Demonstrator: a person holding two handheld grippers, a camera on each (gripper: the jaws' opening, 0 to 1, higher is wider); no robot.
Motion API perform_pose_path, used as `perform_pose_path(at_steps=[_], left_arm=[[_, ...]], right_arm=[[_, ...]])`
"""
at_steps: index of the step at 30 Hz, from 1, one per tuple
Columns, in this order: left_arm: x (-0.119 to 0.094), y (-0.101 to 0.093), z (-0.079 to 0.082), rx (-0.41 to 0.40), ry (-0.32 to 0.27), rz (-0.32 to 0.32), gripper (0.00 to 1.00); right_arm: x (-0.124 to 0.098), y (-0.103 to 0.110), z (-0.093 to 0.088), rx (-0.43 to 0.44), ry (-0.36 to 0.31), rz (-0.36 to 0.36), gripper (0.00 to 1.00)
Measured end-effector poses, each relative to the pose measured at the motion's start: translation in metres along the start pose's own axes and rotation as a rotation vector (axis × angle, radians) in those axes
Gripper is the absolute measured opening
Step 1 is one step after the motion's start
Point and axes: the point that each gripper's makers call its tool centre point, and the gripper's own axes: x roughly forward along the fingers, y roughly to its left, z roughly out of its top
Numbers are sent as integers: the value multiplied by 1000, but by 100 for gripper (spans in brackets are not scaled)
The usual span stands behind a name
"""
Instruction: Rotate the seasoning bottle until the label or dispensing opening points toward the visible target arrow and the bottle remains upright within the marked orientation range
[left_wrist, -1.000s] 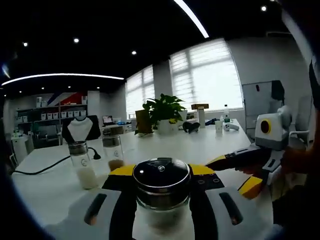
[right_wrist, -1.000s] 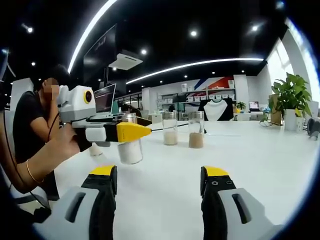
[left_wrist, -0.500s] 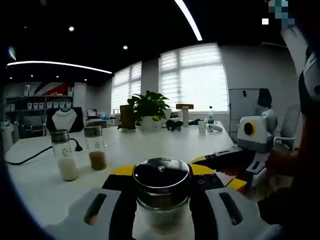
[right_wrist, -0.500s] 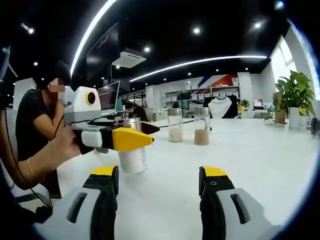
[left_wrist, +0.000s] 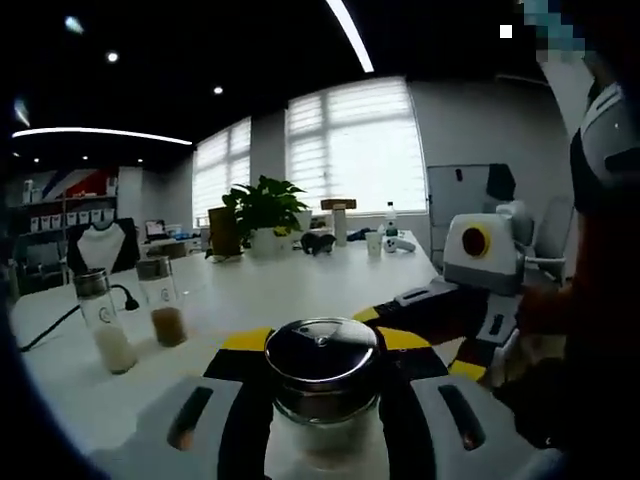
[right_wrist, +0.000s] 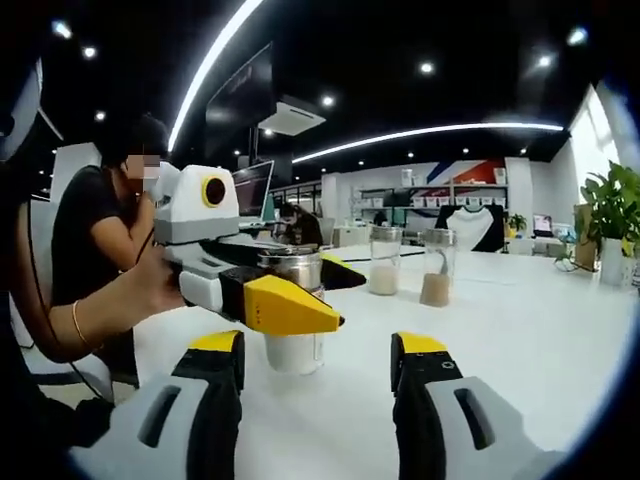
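I am holding the clear glass seasoning bottle with the shiny metal cap and white powder inside (left_wrist: 321, 385) between the jaws of my left gripper (left_wrist: 322, 400), which are closing on its shoulder just under the cap. In the right gripper view the same bottle (right_wrist: 294, 325) is standing upright on the white table (right_wrist: 520, 330), close in front of me, with the yellow-tipped jaws of my left gripper (right_wrist: 285, 300) wrapping around its upper part.

My right gripper (right_wrist: 316, 385) is hanging spread and empty, just short of the bottle, its two jaws well apart.

I am judging the bottle to be rigid and fairly weighty for its size, glass with powder filling the lower part, so it should turn as one piece without flexing. The glass looks smooth and likely slippery, and it would break if tipped off the table, so I am favouring a firm hold high on the body under the cap, turning about its own axis with the base staying flat.

Two more clear bottles, one with white powder (left_wrist: 103, 322) and one with brown powder (left_wrist: 161, 301), are standing well apart further along the table. I cannot make out a target arrow or a label.
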Motion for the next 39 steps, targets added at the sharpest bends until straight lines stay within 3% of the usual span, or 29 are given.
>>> perform_pose_path(at_steps=[6,9,12,19,29,34,39], left_arm=[[3,-10,3,26,20,-41,41],[6,-19,6,25,8,-77,41],[8,-24,7,16,1,-96,41],[10,-41,13,20,-5,-193,41],[8,-51,12,28,11,-285,41],[8,-55,10,48,38,-304,41],[6,-57,10,31,32,-332,41]], right_arm=[[5,9,-5,9,6,22,56],[3,13,1,6,-42,32,52],[3,15,1,10,-44,37,49],[1,12,3,-11,-56,36,44],[-3,13,3,9,-64,61,41],[-1,18,3,-41,-69,82,39],[-1,24,3,-21,-81,111,35]])
